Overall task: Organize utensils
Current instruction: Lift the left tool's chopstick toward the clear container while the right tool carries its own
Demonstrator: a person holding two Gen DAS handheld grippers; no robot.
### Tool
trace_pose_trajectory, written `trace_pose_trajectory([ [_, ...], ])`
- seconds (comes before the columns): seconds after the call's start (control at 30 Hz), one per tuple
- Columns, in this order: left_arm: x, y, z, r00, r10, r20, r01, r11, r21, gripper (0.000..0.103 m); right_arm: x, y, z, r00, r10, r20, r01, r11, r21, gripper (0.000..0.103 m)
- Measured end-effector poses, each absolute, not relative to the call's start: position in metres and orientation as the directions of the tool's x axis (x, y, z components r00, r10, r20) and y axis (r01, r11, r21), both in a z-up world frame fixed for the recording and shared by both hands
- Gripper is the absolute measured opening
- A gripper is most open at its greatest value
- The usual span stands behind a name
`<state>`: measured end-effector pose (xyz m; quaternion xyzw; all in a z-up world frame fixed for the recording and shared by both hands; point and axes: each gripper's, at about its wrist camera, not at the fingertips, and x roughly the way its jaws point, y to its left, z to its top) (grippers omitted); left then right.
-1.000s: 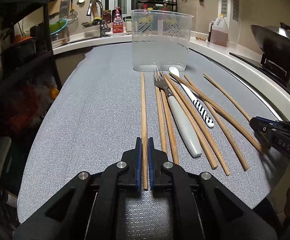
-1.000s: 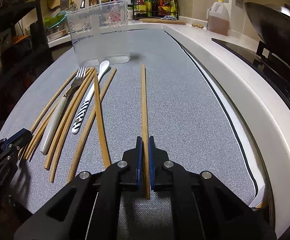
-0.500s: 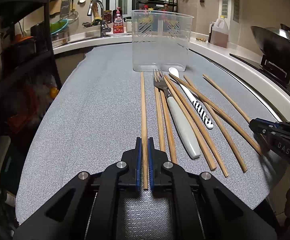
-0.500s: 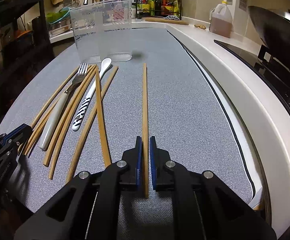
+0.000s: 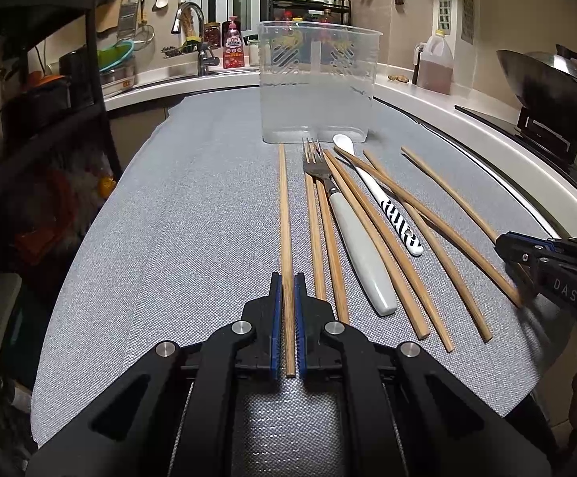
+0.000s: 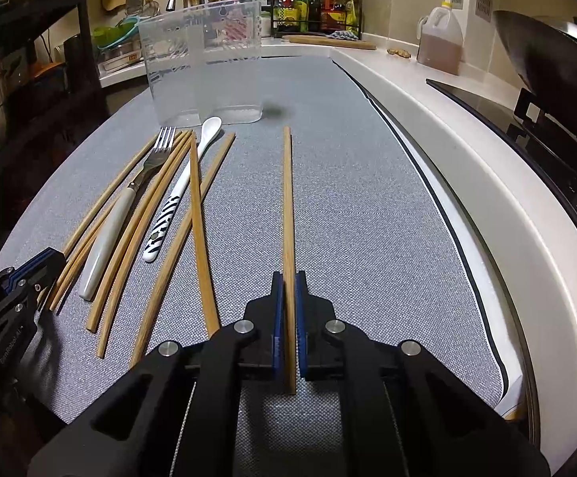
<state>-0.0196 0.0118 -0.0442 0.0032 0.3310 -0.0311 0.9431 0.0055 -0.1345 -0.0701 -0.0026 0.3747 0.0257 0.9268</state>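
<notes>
Two chopsticks are now clamped, one in each gripper's closed jaws: left gripper (image 5: 287,314) and right gripper (image 6: 287,318). Little else has changed; the clear holder (image 5: 318,83) at frame top stands unfilled.

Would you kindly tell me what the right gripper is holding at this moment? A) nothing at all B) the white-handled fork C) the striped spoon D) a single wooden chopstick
D: the right gripper is shut on one wooden chopstick running forward between its blue pads, while the fork and striped spoon lie on the grey mat off to its left.
</notes>
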Motion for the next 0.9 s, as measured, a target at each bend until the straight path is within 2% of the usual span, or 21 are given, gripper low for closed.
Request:
trace_pose_trajectory([
  [0.2, -0.022, 0.012, -0.041, 0.784, -0.067, -0.617, 0.069, 0.997, -0.021, 0.006, 0.004, -0.137, -0.064, 0.732, 0.052, -0.68, -0.044, 0.999, 0.029, 0.006],
  [0.9, -0.038, 0.017, 0.02, 0.893, -0.075, -0.444, 0.065, 0.997, -0.037, 0.006, -0.014, -0.149, 0.007, 0.847, 0.091, -0.524, -0.069, 0.996, 0.061, 0.006],
])
